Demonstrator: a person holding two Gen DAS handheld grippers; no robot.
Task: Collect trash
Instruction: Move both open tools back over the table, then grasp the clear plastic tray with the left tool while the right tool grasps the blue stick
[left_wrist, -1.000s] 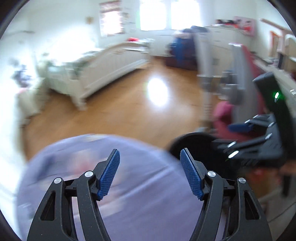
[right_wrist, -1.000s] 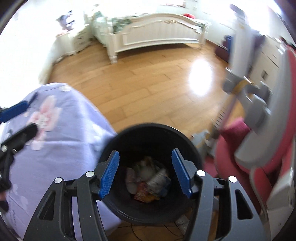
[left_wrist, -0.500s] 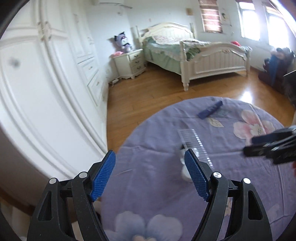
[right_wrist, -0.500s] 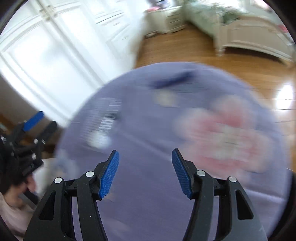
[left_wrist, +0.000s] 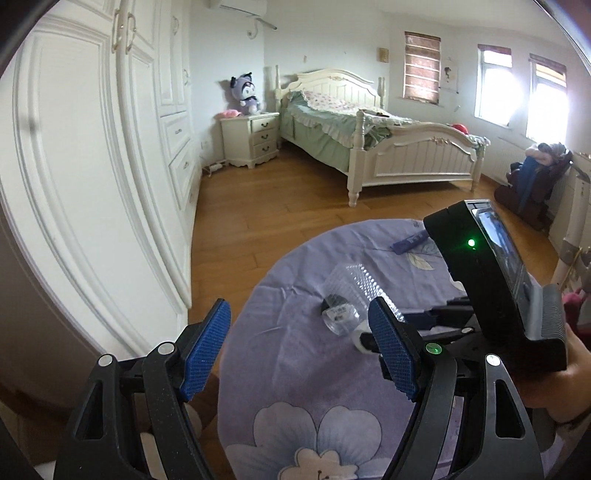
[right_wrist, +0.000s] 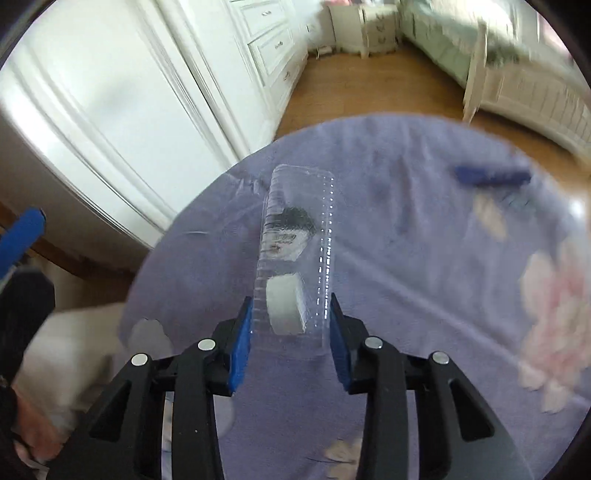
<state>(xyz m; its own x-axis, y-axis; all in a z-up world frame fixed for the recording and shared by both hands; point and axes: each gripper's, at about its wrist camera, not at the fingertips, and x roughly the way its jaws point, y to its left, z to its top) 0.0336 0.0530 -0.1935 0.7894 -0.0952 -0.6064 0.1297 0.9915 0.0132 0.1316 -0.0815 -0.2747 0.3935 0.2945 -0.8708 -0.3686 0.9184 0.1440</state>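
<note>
On the round counter (right_wrist: 424, 258) under its lilac floral cloth lies a clear plastic tray (right_wrist: 295, 240), light, thin-walled and easily crushed, as the right gripper (right_wrist: 291, 332) closes across its near end, while the left gripper (left_wrist: 303, 354) hangs wide apart, empty.

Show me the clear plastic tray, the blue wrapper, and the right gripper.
clear plastic tray (right_wrist: 295, 236): right wrist view, its middle.
blue wrapper (right_wrist: 491, 176): right wrist view, its middle.
right gripper (right_wrist: 291, 325): right wrist view, between the closing fingertips, tray end there.

A clear tray (right_wrist: 295, 236) lay on the round table (right_wrist: 406, 369), a wrapper (right_wrist: 491, 176) beyond it, the bed (left_wrist: 373, 147) behind.
</note>
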